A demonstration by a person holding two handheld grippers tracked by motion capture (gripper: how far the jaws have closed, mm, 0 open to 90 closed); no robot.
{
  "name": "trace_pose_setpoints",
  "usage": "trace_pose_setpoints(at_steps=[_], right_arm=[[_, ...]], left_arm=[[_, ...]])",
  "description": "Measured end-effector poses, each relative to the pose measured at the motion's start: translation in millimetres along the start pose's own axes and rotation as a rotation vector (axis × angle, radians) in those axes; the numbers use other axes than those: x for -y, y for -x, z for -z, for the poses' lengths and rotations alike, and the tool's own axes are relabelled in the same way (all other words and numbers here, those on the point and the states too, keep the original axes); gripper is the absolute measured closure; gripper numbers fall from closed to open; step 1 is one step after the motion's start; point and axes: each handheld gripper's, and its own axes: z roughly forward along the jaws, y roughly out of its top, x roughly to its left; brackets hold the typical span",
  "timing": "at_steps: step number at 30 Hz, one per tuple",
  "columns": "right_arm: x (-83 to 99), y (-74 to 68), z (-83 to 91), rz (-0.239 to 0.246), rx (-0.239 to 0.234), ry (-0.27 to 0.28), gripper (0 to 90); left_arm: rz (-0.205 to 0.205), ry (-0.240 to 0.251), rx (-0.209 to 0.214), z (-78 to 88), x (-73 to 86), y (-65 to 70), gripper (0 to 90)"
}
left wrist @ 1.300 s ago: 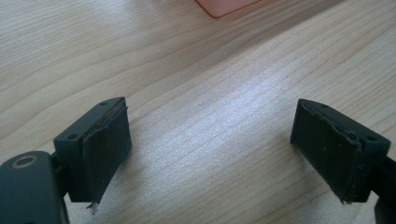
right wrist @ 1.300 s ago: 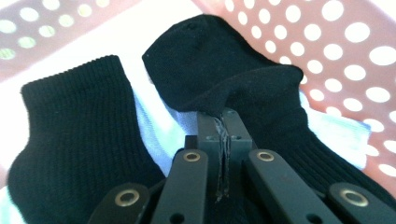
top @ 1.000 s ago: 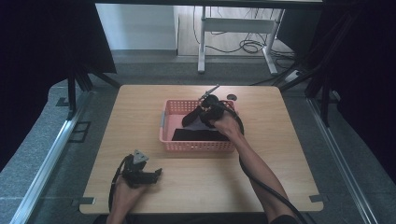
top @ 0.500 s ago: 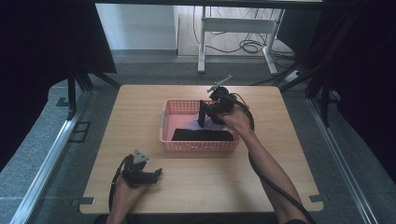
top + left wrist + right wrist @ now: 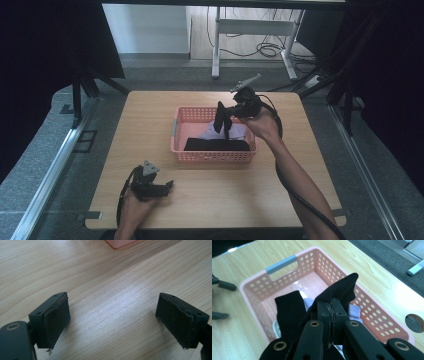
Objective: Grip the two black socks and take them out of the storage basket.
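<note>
A pink perforated basket (image 5: 181, 131) stands at the middle of the wooden table (image 5: 150, 115). My right gripper (image 5: 222, 111) hangs over its far right part, shut on a black cloth (image 5: 221, 122) that droops from the jaws toward the basket. In the right gripper view the gripper (image 5: 331, 305) pinches that black cloth (image 5: 339, 288) above the basket (image 5: 312, 262). A second black piece (image 5: 216, 145) and a pale cloth (image 5: 214, 133) lie inside. My left gripper (image 5: 167, 186) rests near the table's front left, open, and its own view (image 5: 112, 315) shows bare wood between the jaws.
The basket has a grey handle (image 5: 281, 264) on its short side. A round hole (image 5: 414, 323) is cut in the tabletop beyond the basket. White desk legs (image 5: 216, 45) and cables lie on the floor behind the table. A corner of the basket (image 5: 120, 242) lies ahead of the left gripper.
My right gripper has lifted out of the basket, up and toward the far right, and has drawn the black cloth up with it. The left gripper has stayed put.
</note>
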Motion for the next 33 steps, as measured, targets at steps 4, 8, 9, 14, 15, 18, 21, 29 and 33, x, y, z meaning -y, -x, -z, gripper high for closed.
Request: trace_pose_setpoints(at_steps=[4,8,9,14,15,18,21,29,33], right_arm=[[-1.4,-3.6,12.1,0.009,-0.005,0.015,88.6],[-1.3,-6.9,22.2,0.014,-0.008,0.023,88.6],[-1.2,-7.5,24.0,0.014,-0.008,0.022,88.6],[-0.3,-9.2,39.7,0.013,-0.002,0.029,88.6],[0.2,-9.2,42.8,0.011,-0.002,0.032,88.6],[2.8,-8.9,52.2,0.011,0.004,0.038,88.6],[5.9,-8.1,60.9,0.011,0.009,0.043,88.6],[14.0,-6.9,83.2,0.004,0.024,0.063,88.6],[18.0,-5.5,95.5,-0.003,0.037,0.074,88.6]], left_arm=[[0.000,0.000,0.000,-0.1,0.0,-0.1,11.9],[0.001,0.000,0.000,-0.2,-0.1,0.0,11.9],[0.001,0.001,0.000,-0.2,-0.1,0.0,11.9],[0.002,0.000,0.000,-0.2,-0.2,0.0,11.9],[0.002,0.000,0.000,-0.2,-0.2,0.0,11.9],[0.002,0.001,0.000,-0.3,-0.2,0.0,11.9],[0.002,0.000,-0.001,-0.3,-0.3,0.0,11.9],[0.000,-0.003,-0.001,-0.4,-0.6,-0.2,11.9],[0.001,-0.002,-0.001,-0.5,-0.7,-0.2,11.9]])
